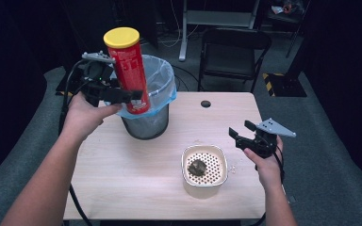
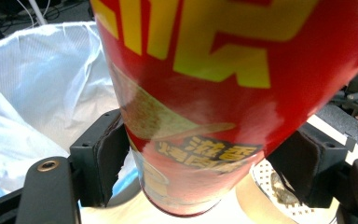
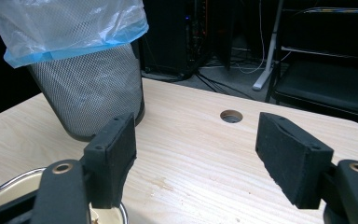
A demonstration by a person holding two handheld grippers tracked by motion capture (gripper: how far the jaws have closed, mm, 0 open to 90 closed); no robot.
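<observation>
The person's left hand is reaching forward, forearm stretched up along the table's left side, carrying the left gripper level. Its jaws are pinching the lower part of a red chip can with a yellow lid, which is standing nearly upright, rising above the gripper, just in front of the lined mesh bin. The right hand is holding the right gripper low over the table, jaws spread with nothing between them, the strainer bowl just left of and below it.
</observation>
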